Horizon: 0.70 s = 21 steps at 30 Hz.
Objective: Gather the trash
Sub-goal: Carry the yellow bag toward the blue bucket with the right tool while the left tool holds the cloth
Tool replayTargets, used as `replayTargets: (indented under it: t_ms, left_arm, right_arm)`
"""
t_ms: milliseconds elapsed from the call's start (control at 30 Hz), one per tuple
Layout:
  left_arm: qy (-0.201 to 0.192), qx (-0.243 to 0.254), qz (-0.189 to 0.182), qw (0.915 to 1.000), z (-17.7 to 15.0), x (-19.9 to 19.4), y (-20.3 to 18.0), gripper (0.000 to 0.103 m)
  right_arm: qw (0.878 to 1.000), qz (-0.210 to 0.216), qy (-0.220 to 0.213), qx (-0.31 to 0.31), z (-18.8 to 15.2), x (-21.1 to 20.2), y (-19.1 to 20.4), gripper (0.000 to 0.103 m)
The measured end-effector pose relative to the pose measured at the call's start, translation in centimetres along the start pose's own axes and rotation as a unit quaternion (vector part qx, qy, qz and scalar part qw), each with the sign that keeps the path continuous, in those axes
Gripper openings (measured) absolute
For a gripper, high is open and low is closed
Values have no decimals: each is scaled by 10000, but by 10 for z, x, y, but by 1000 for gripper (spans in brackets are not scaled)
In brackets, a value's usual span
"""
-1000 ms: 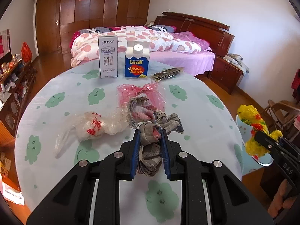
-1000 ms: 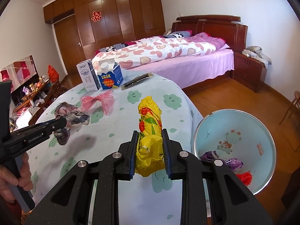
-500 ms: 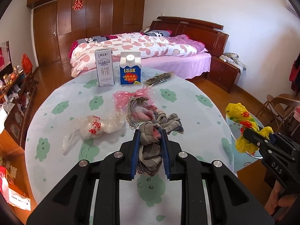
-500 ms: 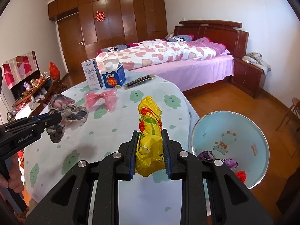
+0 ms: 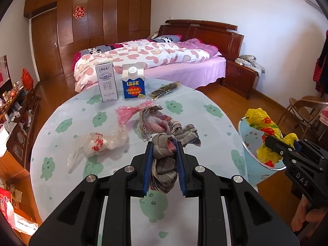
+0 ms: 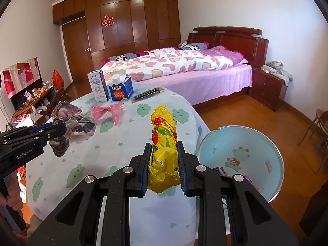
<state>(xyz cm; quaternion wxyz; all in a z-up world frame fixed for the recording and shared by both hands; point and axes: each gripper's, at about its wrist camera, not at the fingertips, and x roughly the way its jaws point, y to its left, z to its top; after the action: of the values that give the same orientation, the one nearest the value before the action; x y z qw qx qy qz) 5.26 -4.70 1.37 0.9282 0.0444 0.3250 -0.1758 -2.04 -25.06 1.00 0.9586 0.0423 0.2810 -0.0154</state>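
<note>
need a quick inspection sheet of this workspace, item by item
surface: round table in a pale green-patterned cloth.
job's things: grey-pink crumpled cloth; yellow printed plastic bag; pink plastic wrap; clear plastic bag; light blue bin beside the table.
clutter: white carton, blue carton, dark packet.
grippers: left gripper shut on the cloth; right gripper shut on the yellow bag.
cables: nothing seen.
surroundings: bed, wooden wardrobe.

Bare worktop [image 5: 215,127] right of the pink bag [image 5: 131,112] toward the bin [image 6: 242,160]; two cartons [image 5: 121,82] and a dark packet [image 5: 165,89] block behind it, clear bag [image 5: 102,143] nearer left.
</note>
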Motion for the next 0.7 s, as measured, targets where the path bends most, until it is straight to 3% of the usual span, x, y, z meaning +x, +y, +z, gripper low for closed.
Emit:
replayTargets:
  t_ms: [700]
  left_arm:
    - [-84, 407, -262, 9988, 7, -5, -43, 22]
  right_arm:
    - [9994, -336, -37, 108, -5, -15, -32, 25]
